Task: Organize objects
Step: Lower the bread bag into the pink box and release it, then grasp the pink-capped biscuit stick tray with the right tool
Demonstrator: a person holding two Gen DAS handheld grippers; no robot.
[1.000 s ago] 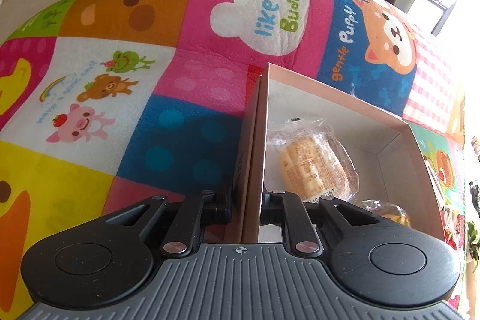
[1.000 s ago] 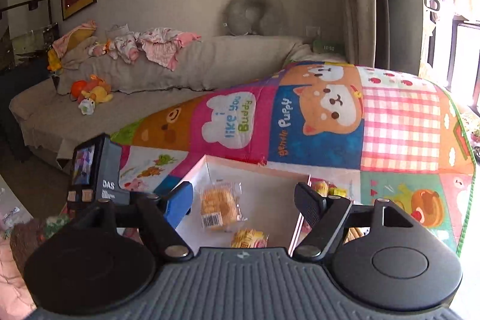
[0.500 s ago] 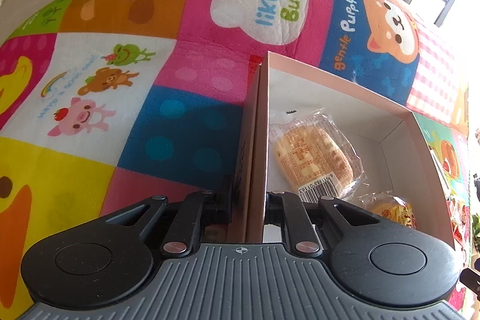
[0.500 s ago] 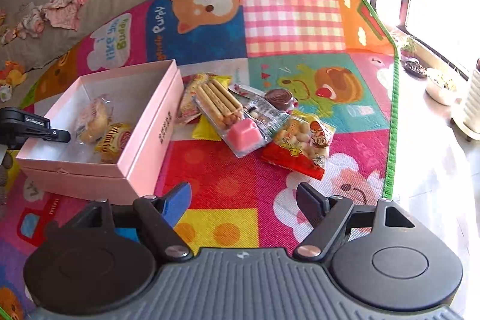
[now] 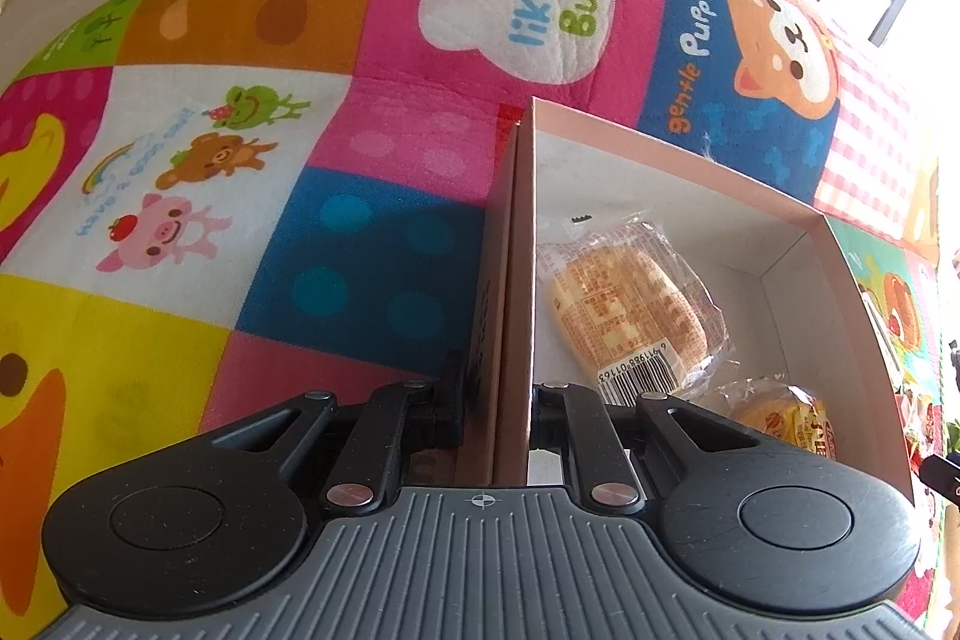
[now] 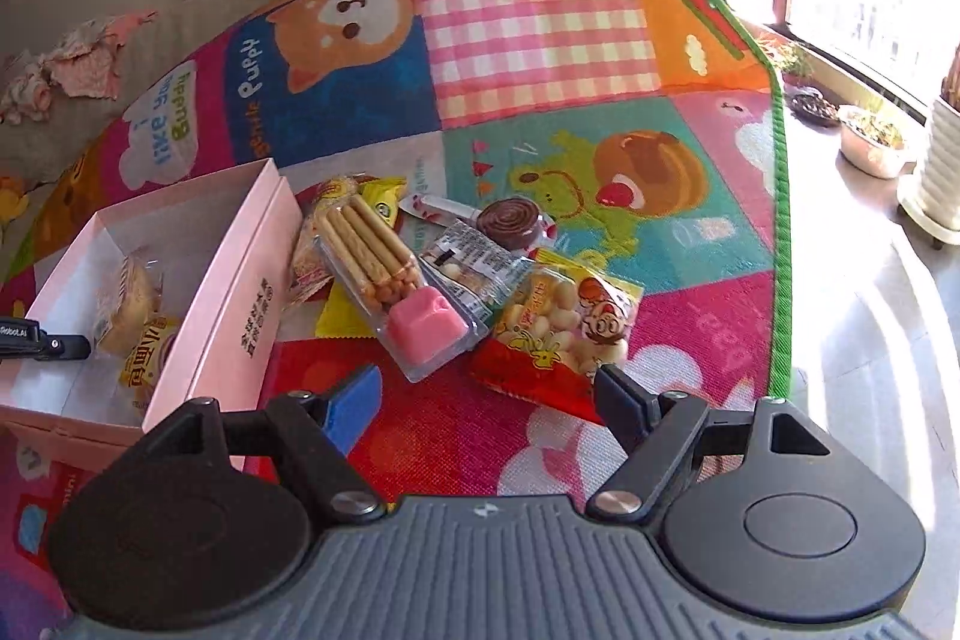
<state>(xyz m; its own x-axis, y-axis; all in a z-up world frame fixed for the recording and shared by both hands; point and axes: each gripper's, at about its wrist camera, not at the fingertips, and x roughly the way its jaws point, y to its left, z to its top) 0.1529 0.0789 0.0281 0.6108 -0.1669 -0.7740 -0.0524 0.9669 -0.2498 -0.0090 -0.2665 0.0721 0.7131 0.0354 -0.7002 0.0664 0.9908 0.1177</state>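
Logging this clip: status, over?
Left gripper shut on box wall. Right gripper open, empty, above snacks on mat. Nothing blocking.

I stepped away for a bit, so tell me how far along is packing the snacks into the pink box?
Early on. Done: two wrapped cakes lie in the pink box. In hand: the left gripper is shut on the box wall, steadying it; the right gripper is open and empty, facing the pile. Left: biscuit-stick tray, red snack bag, chocolate roll and yellow packets beside the box.
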